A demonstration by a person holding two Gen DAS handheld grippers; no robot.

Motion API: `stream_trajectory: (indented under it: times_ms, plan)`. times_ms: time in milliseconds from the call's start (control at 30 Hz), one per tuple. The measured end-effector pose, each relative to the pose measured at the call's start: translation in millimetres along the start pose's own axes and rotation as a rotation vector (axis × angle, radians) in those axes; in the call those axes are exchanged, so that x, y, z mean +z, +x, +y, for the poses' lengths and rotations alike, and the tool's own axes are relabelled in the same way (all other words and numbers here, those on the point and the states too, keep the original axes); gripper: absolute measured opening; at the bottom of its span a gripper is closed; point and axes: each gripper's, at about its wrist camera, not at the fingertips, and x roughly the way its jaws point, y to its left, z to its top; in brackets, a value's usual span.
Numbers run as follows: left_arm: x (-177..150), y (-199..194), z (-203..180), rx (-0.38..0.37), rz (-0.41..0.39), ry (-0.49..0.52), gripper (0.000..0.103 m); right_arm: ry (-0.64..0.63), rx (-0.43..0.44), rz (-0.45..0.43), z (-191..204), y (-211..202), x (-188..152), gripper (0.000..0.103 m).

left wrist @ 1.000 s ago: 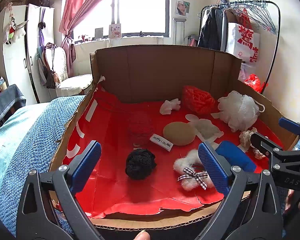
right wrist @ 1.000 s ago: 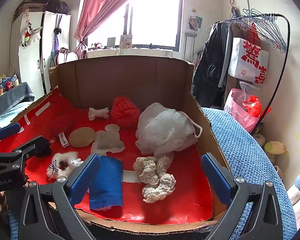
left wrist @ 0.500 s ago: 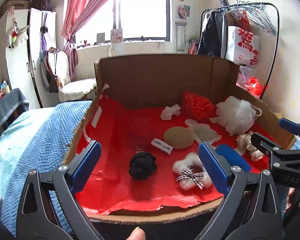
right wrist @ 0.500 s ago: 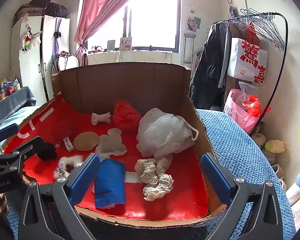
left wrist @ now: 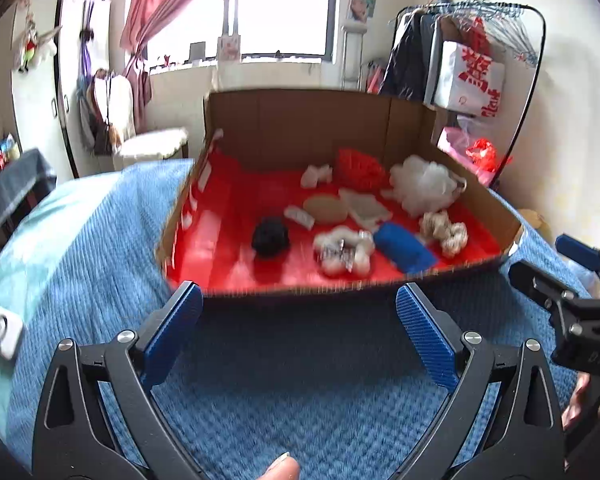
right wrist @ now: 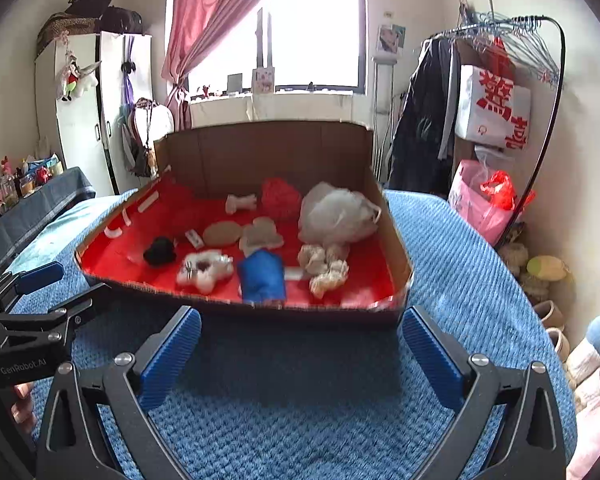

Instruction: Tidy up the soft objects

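Note:
A cardboard box [left wrist: 324, 128] [right wrist: 268, 148] with a red lining sits on a blue knitted blanket [left wrist: 300, 380] [right wrist: 300, 392]. Inside lie a black pom-pom [left wrist: 271, 237] [right wrist: 160, 251], a fluffy white toy with a bow [left wrist: 342, 250] [right wrist: 205, 267], a blue cloth roll [left wrist: 404, 246] [right wrist: 262, 275], a cream crochet piece [left wrist: 445, 231] [right wrist: 326, 267], a white mesh puff [left wrist: 424, 186] [right wrist: 334, 214], a red knitted ball [left wrist: 360, 169] [right wrist: 280, 199] and a tan round pad [left wrist: 325, 210] [right wrist: 222, 233]. My left gripper [left wrist: 298, 332] and right gripper [right wrist: 300, 344] are open, empty, and in front of the box over the blanket.
A white device [left wrist: 2, 330] lies on the bedding at the left. A clothes rack [right wrist: 496, 92] with a white bag stands at the right, a wardrobe [right wrist: 84, 116] at the left. Slippers and plush items [right wrist: 572, 344] lie on the floor to the right.
Both grippers have pulled back out of the box toward me; the box now lies farther ahead, with blue blanket under the fingers. Both stayed open and empty.

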Motion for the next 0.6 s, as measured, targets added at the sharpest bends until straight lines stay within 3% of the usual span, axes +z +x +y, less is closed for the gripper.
stream_trajectory:
  times_ms: [233,600]
  plan:
    - [-43.3,20.8,-0.3,0.001,0.141,-0.025,0.099,-0.004,-0.036,0.141,0.4,28.5,-31.2,0.103]
    - [-58.5,49.3,-1.3,0.041,0.265,-0.038,0.100,0.020,-0.081,0.248,-9.5,53.6,-45.3,0.103]
